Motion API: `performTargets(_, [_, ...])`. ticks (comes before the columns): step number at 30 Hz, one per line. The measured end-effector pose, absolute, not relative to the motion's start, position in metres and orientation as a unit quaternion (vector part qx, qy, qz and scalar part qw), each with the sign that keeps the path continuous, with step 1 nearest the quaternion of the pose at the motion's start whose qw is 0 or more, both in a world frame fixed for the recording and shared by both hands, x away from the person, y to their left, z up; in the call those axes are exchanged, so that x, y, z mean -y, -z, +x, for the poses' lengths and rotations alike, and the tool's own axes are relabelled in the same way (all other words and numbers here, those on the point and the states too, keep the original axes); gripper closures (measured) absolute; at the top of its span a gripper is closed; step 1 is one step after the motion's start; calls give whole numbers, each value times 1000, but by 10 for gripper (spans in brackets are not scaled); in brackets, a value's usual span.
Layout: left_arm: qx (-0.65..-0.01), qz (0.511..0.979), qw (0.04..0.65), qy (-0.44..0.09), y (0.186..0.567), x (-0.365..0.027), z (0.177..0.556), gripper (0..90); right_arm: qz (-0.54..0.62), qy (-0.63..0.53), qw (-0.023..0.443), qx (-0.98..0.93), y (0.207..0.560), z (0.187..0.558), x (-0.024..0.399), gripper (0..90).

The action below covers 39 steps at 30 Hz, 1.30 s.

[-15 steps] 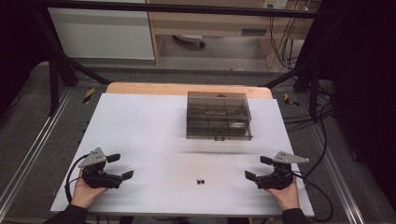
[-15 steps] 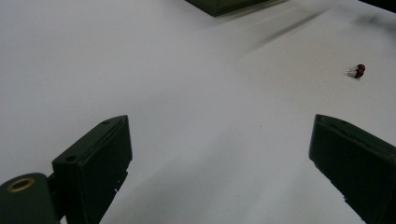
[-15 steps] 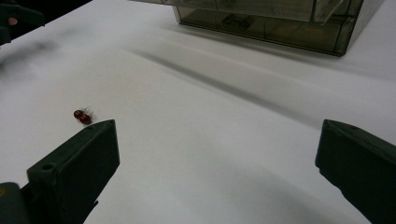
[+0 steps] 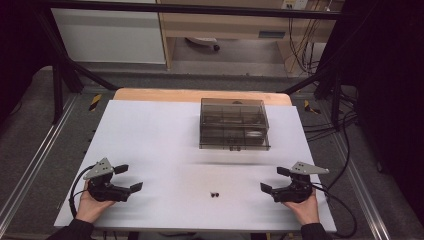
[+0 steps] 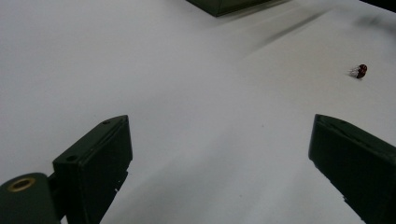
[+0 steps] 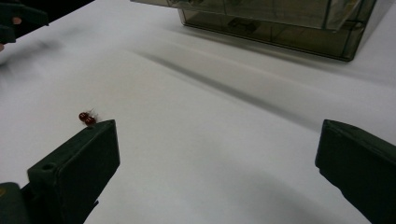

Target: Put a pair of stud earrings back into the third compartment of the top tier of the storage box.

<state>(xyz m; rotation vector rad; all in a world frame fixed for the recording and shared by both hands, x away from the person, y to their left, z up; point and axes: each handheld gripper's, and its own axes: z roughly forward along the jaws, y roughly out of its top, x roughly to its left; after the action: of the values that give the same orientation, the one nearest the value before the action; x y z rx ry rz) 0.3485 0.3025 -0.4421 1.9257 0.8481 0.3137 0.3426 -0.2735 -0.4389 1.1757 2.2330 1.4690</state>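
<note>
Table (image 4: 160, 135): white top, wooden strip along the far edge.

Box (image 4: 234, 124): smoked see-through plastic, lid down, set at about 1 o'clock from the table's middle, toward the far edge. Long axis runs 9 to 3 o'clock; front latches face 6 o'clock. Inner dividers show through the lid, but the contents are too dim to name. In the left gripper view only a corner (image 5: 224, 5) enters at the top edge; in the right gripper view the box (image 6: 280, 21) is cut off by the top edge.

Small red parts (image 4: 214, 194): a pair of tiny dark-red round beads with fine wire legs, lying touching one another on the bare table at 6 o'clock from the box, well apart from it, about midway between the two grippers. From above they are mere specks. Seen at 2 o'clock in the left gripper view (image 5: 361, 71) and at 9 o'clock in the right gripper view (image 6: 87, 118); which way the legs point is hard to make out.

Left gripper (image 4: 125, 178): held in the left hand (image 4: 91, 205) at the near left corner, jaws spread wide toward 3 o'clock, holding nothing. In its own view (image 5: 219, 154) only bare table lies between the jaws.

Right gripper (image 4: 276, 180): held in the right hand (image 4: 305, 207) at the near right corner, jaws spread wide toward 9 o'clock, holding nothing. In its own view (image 6: 219, 158) the red parts sit just beyond its left jaw tip, apart from it.
</note>
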Motion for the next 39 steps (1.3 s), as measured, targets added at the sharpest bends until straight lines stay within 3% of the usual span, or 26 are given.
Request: performTargets(39, [-352,793,479,-130,444,-303,350,63,344,-445,86,-822,435,340,172,61])
